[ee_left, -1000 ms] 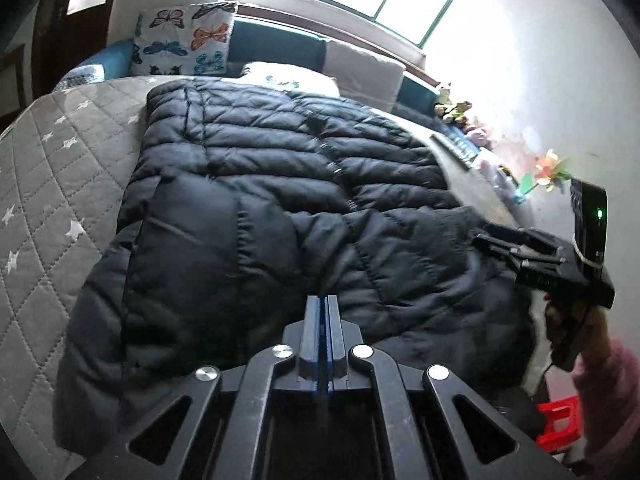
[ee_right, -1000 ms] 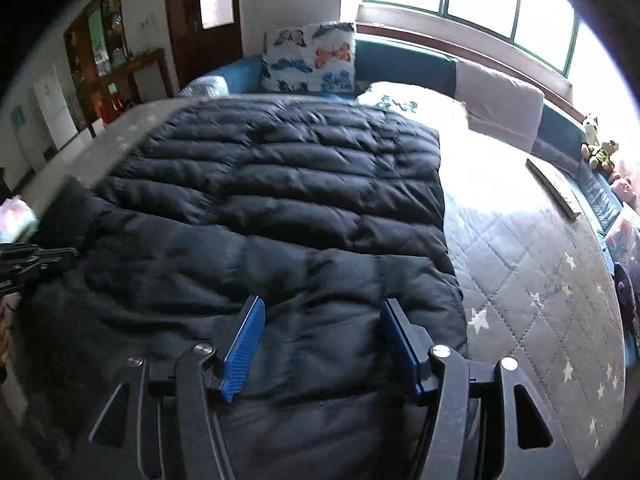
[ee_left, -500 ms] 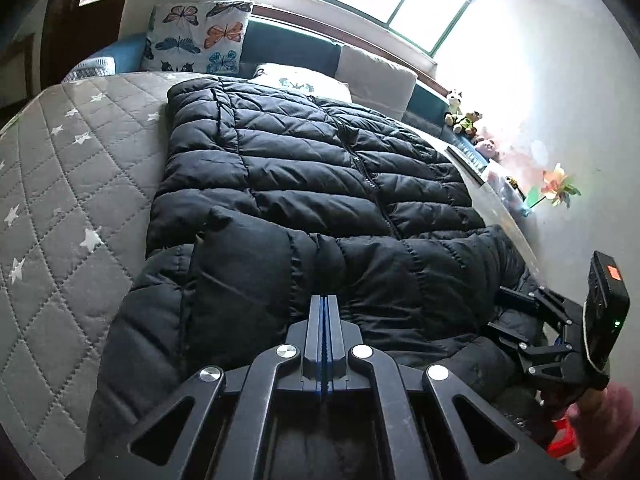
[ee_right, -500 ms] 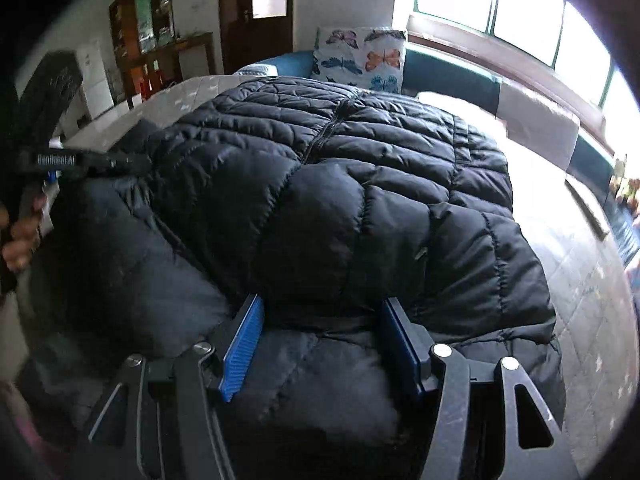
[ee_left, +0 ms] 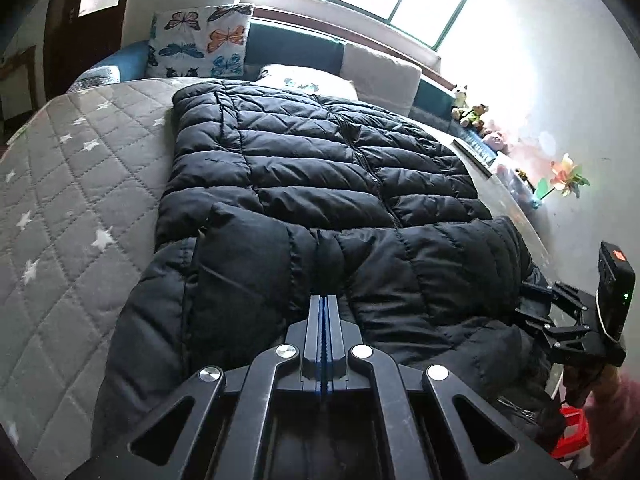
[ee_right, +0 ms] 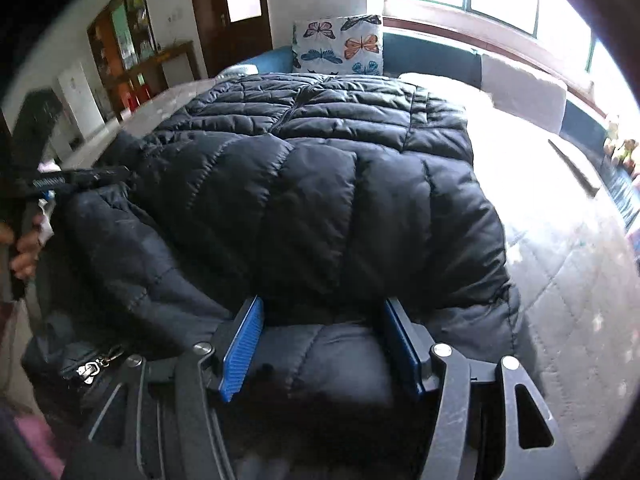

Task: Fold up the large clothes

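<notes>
A black puffer jacket (ee_left: 320,168) lies spread on the grey star-quilted mattress (ee_left: 80,200). One padded part is folded across its near end (ee_right: 320,208). My left gripper (ee_left: 326,300) is shut, and a puckered ridge of that folded part sits pinched at its tips. The right wrist view shows the left gripper (ee_right: 120,174) at the jacket's left edge, held by a hand. My right gripper (ee_right: 320,320) is open, its blue pads (ee_right: 242,352) standing either side of the jacket's near hem without pressing on it. In the left wrist view it (ee_left: 528,302) is at the jacket's right edge.
A butterfly pillow (ee_left: 200,40) and pale cushions (ee_left: 380,72) line the bed's far end under the window. Soft toys (ee_left: 468,108) and a paper pinwheel (ee_left: 564,176) stand along the right wall. A red stool (ee_left: 572,432) is low on the right. A zip puller (ee_right: 94,366) hangs off the near left.
The right gripper has come down from beside the jacket onto its near edge, jaws as wide as before. The folded part now lies close in front of both grippers. The left gripper stays shut.
</notes>
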Demonstrator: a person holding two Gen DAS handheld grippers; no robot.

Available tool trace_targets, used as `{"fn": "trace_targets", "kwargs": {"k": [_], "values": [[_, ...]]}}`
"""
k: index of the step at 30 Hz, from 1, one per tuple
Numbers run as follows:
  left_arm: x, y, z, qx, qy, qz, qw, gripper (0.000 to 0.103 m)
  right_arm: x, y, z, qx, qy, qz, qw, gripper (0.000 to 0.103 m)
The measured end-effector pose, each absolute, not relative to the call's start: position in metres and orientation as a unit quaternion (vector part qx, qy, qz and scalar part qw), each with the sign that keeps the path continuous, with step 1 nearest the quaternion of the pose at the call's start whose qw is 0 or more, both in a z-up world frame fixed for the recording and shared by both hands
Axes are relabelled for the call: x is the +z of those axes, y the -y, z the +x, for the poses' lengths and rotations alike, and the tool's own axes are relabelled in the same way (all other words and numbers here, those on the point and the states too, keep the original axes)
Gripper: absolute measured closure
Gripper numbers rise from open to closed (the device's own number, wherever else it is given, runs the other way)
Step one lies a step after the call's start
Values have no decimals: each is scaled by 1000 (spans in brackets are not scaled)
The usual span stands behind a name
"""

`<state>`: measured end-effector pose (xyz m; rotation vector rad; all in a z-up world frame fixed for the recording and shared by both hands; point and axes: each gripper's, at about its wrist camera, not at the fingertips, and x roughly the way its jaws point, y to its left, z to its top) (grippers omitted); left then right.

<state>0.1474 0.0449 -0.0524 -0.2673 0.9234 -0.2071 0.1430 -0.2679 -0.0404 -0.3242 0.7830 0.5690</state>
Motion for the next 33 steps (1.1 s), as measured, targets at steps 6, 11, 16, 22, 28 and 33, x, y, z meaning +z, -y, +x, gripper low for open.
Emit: {"fn": "trace_targets", "kwargs": {"k": [6, 11, 16, 22, 28, 33], "values": [[-17, -12, 90, -166, -438, -52, 882, 98, -11, 279, 109, 291, -341, -189, 874, 37], [-20, 34, 35, -252, -474, 4, 844, 98, -13, 290, 72, 308, -337, -234, 858, 37], [-36, 70, 3, -287, -508, 45, 811, 84, -28, 291, 34, 322, -328, -314, 831, 37], [-32, 84, -18, -284, -494, 61, 819, 13, -55, 296, -2, 330, -314, -411, 790, 30], [-55, 90, -8, -265, -530, 58, 803, 24, -69, 286, -17, 363, -291, -405, 787, 30], [-63, 93, -8, -232, -529, 93, 811, 69, -77, 272, -20, 374, -259, -416, 787, 30]]}}
